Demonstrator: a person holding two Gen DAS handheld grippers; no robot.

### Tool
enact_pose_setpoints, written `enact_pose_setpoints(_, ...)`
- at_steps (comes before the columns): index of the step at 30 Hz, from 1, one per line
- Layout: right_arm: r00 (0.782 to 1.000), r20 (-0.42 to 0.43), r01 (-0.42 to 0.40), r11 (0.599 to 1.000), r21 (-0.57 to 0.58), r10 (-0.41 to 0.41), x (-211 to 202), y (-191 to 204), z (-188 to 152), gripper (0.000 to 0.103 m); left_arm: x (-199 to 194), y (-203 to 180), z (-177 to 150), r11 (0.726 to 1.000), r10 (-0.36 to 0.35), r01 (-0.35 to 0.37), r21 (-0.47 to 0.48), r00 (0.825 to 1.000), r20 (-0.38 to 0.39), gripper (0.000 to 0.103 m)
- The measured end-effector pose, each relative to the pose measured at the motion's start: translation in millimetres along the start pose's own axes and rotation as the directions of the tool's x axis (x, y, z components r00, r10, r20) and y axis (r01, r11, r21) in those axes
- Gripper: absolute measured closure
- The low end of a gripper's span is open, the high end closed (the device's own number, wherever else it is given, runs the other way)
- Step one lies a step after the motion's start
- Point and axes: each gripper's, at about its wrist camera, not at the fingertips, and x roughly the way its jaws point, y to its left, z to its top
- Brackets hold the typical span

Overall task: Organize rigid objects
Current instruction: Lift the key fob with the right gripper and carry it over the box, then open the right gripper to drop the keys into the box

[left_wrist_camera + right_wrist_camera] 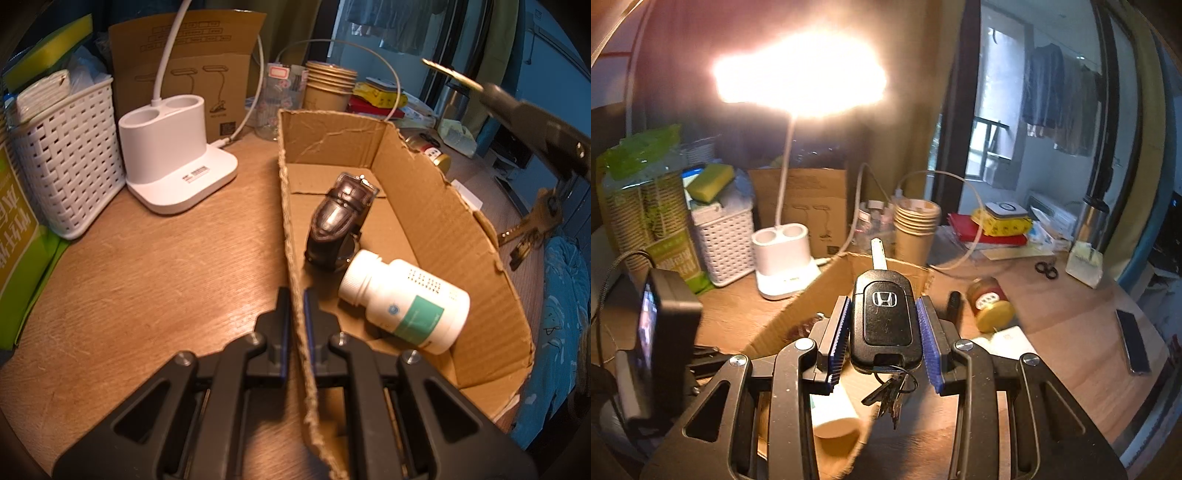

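Note:
A torn cardboard box (424,206) stands on the wooden desk, and my left gripper (295,295) is shut on its near left wall. Inside the box lie a brown-strapped watch (340,218) and a white pill bottle (406,299) on its side. My right gripper (884,301) is shut on a black car key fob (886,321) with its blade folded out. A bunch of keys (890,395) hangs from the fob. Fob and gripper hover above the box (798,314), with the bottle (834,417) below. In the left wrist view the key blade (450,75) and hanging keys (532,229) show at the upper right.
A white lamp base (173,162) and a white woven basket (70,166) stand left of the box, stacked paper cups (328,88) behind it. To the right lie a yellow-lidded jar (991,302), a black marker (954,301), scissors (1046,268) and a phone (1132,339).

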Motion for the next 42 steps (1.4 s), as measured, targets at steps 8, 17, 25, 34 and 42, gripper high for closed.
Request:
enact_pose_setpoints(8, 0.998, 0.019, -0.052, 0.999, -0.015, 0.052, 0, 17, 8, 0.065, 0, 0, 0, 1.0, 0.0, 0.0, 0.0, 1.0, 0.0, 0.095)
enact_pose_setpoints(17, 0.995, -0.077, -0.063, 0.998, 0.014, 0.064, 38, 14, -14, 0.065, 0, 0, 0, 1.0, 0.0, 0.0, 0.0, 1.0, 0.0, 0.095)
enact_pose_setpoints(25, 0.988, -0.147, -0.045, 0.999, 0.003, 0.045, 60, 14, -34, 0.065, 0, 0, 0, 1.0, 0.0, 0.0, 0.0, 1.0, 0.0, 0.095)
enact_pose_setpoints(34, 0.98, -0.194, -0.047, 0.998, -0.037, 0.039, 68, 23, -46, 0.065, 1, 0, 0, 1.0, -0.001, 0.001, 0.001, 1.0, 0.0, 0.095)
enact_pose_setpoints(42, 0.979, -0.2, -0.045, 0.998, -0.046, 0.035, 66, 24, -46, 0.065, 0, -3, 0, 1.0, -0.002, 0.002, 0.002, 1.0, 0.0, 0.095)
